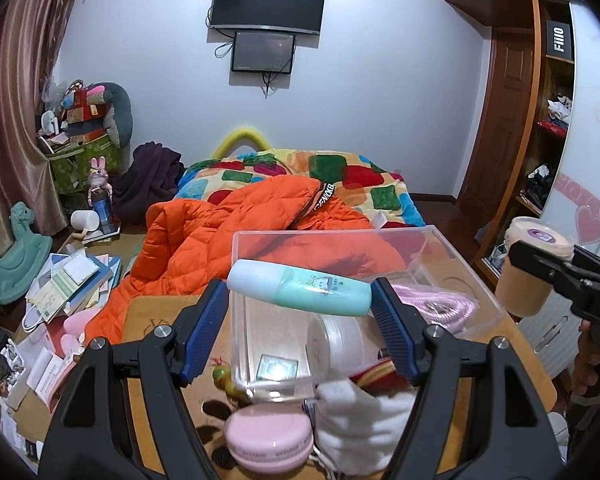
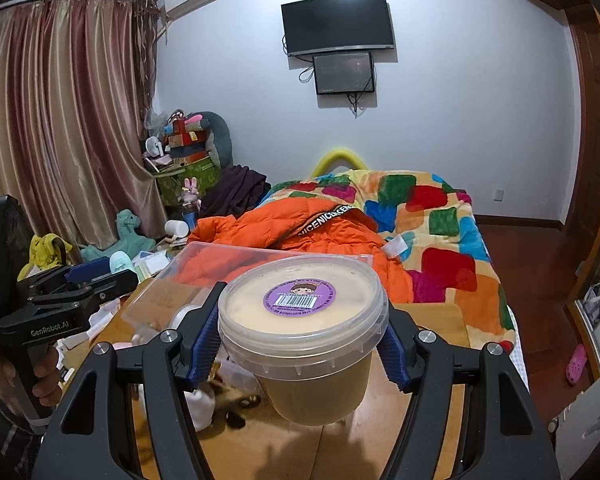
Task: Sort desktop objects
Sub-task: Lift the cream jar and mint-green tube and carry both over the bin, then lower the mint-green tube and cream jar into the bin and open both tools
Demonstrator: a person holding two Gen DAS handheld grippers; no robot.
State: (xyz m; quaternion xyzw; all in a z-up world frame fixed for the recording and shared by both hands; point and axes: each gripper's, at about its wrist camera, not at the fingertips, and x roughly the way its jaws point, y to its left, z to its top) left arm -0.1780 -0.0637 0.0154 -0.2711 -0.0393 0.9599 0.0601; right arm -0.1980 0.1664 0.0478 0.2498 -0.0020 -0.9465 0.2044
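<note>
In the left wrist view my left gripper (image 1: 299, 292) is shut on a teal and white bottle (image 1: 300, 286), held crosswise between the blue pads above a clear plastic bin (image 1: 332, 234). The bin stands on the wooden desk (image 1: 148, 320) and holds a pink cord (image 1: 448, 304). In the right wrist view my right gripper (image 2: 302, 320) is shut on a lidded tub (image 2: 300, 300) of beige paste with a purple sticker, held upright above the desk (image 2: 432, 320). The bin (image 2: 260, 250) lies just beyond it. The left gripper (image 2: 100, 274) shows at the left, a hand on its handle.
A pink round case (image 1: 268, 436), a white cloth (image 1: 360, 428) and a round clear container (image 1: 340, 340) lie on the desk near the bin. Behind it is a bed with an orange jacket (image 1: 220, 232). Books and papers (image 1: 72, 284) clutter the left.
</note>
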